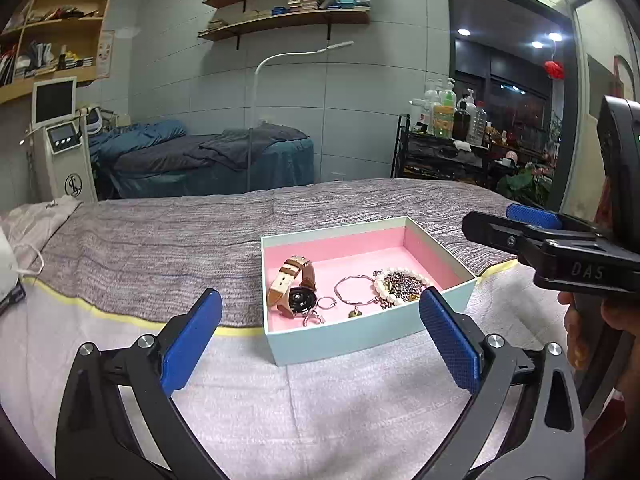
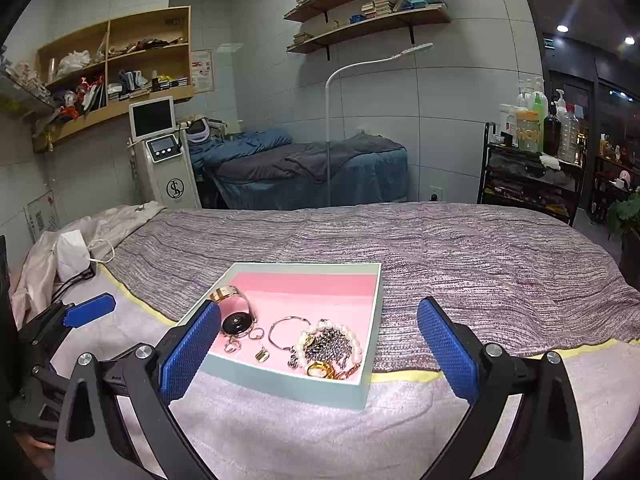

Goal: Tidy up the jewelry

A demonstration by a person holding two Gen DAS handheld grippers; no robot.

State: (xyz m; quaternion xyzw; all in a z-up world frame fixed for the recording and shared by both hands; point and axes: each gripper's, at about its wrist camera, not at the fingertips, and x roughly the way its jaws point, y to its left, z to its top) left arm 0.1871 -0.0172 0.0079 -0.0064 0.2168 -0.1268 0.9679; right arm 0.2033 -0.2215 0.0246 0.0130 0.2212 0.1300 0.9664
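Nearest the cameras, the left gripper point(image 1: 320, 340) is hanging with its blue fingers point(image 1: 192, 340) spread wide and nothing between them, just short of the near wall of the box point(image 1: 344, 340); the right gripper point(image 2: 318, 350) is likewise standing wide and empty, its left finger point(image 2: 190, 354) overlapping the box's near left corner in its own view, though whether it is touching the wall cannot be told; the box itself is sitting on the pale sheet point(image 1: 280, 400) on the bed, straddling the yellow edge of the grey blanket point(image 1: 180, 240) behind it; inside the box, on the pink lining, the watch point(image 1: 294, 290) is lying toward the left wall, the small rings point(image 1: 320, 310) just beside it, the thin bangle point(image 1: 354, 290) in the middle, and the pearl bracelet point(image 1: 394, 284) and a chain heap point(image 1: 404, 286) tangled together toward the right wall; judging from this, everything is already gathered in the box, so the sensible work is separating that tangle; it is worth steadying the box's wall with one gripper, pinching a single piece low with the other, and lifting slowly so the chain is not dragging the pearls along; beyond the box the blanket is lying bare.
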